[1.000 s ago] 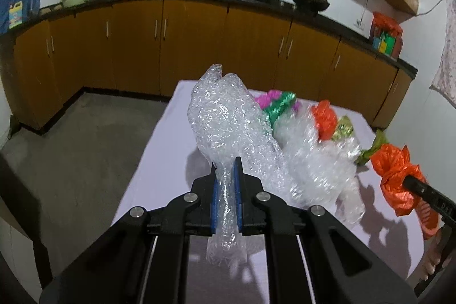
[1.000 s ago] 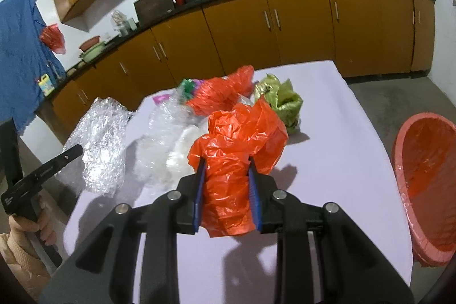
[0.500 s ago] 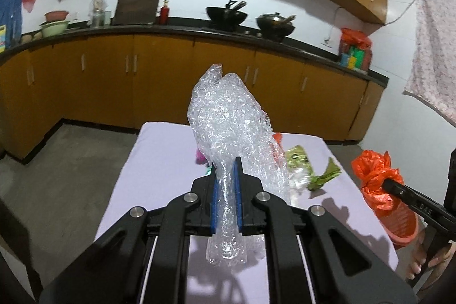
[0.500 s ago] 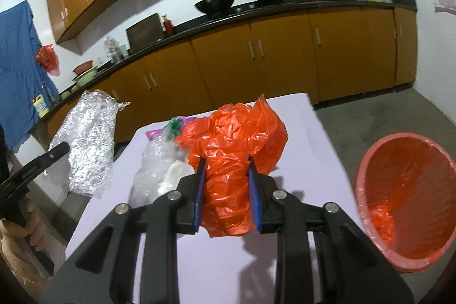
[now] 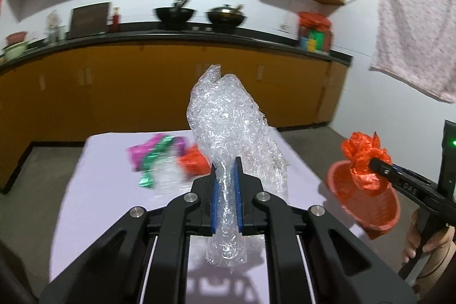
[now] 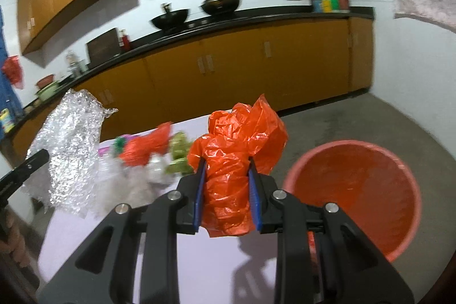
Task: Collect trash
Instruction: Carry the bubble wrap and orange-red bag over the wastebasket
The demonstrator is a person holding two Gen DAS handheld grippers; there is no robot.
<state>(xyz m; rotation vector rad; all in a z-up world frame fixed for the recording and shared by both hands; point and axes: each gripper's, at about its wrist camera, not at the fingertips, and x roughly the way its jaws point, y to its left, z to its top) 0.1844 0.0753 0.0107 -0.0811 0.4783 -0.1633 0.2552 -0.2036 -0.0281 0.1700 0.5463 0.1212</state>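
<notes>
My left gripper (image 5: 226,164) is shut on a crumpled sheet of clear bubble wrap (image 5: 230,127), held up above the table (image 5: 94,190). The same bubble wrap (image 6: 71,144) shows at the left of the right wrist view. My right gripper (image 6: 226,161) is shut on a crumpled orange plastic bag (image 6: 239,150), beside the rim of the red bin (image 6: 359,190). In the left wrist view that orange bag (image 5: 364,161) hangs over the red bin (image 5: 367,204). More trash lies on the table: a pink and green wrapper (image 5: 154,153), an orange bag (image 5: 193,161), green scraps (image 6: 179,153).
The red bin stands on the floor off the table's right side. Brown kitchen cabinets (image 5: 142,93) and a dark counter with two woks (image 5: 199,14) run along the far wall. A pale cloth (image 5: 413,42) hangs at the right. A hand (image 5: 419,244) holds the right gripper.
Both grippers have swung to the right and risen a little with their loads. The red bin has come nearer in the right wrist view; the orange bag now hangs over it.
</notes>
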